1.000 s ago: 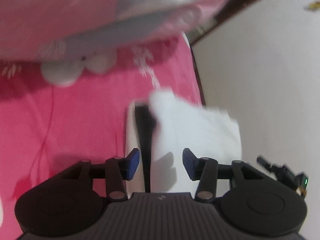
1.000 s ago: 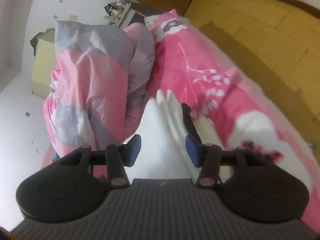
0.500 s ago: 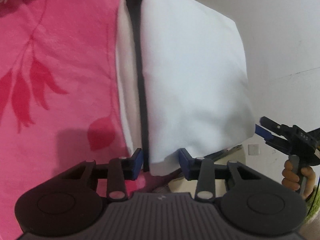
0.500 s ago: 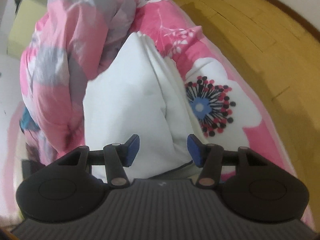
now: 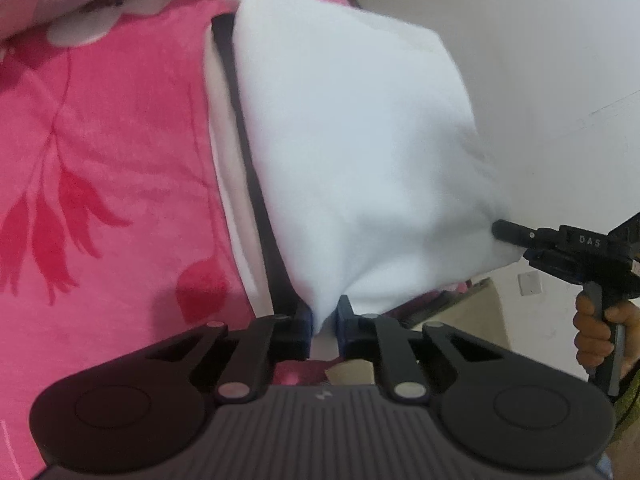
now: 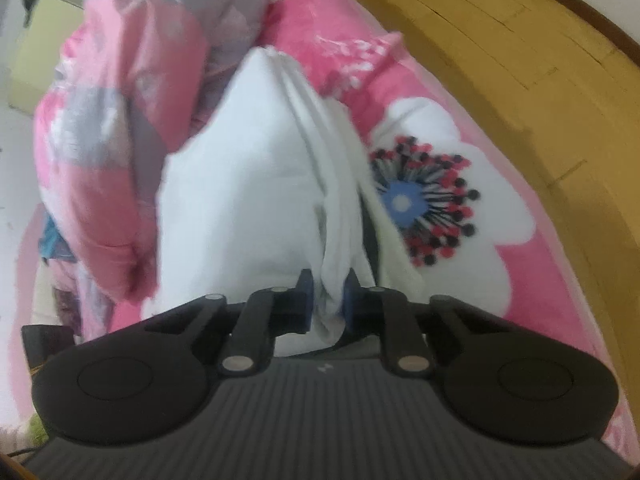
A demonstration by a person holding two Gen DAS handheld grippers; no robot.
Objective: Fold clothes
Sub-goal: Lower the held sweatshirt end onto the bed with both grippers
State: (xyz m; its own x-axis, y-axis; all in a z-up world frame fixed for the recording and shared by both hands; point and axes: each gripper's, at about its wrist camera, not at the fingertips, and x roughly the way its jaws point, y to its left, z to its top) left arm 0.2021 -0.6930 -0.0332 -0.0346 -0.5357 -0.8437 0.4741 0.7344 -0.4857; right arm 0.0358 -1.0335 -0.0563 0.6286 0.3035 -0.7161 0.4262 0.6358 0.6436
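Observation:
A folded white garment (image 5: 352,152) with a black strip (image 5: 256,184) along its left side lies at the edge of a pink bed. My left gripper (image 5: 323,326) is shut on the garment's near corner. In the left wrist view the right gripper (image 5: 516,240) is at the far right, held by a person's hand (image 5: 600,320), and pinches the garment's other corner. In the right wrist view the white garment (image 6: 248,184) fills the middle, and my right gripper (image 6: 326,300) is shut on a bunched fold of it.
The pink flowered bedsheet (image 5: 100,160) spreads to the left, with a large flower print (image 6: 424,200) beside the garment. A crumpled pink and grey quilt (image 6: 120,120) lies past the garment. A wooden floor (image 6: 520,60) runs along the bed. A white wall (image 5: 540,60) stands on the right.
Both grippers came down to the garment's near edge and went from open to shut on its two corners. The cloth between them now looks pulled taut.

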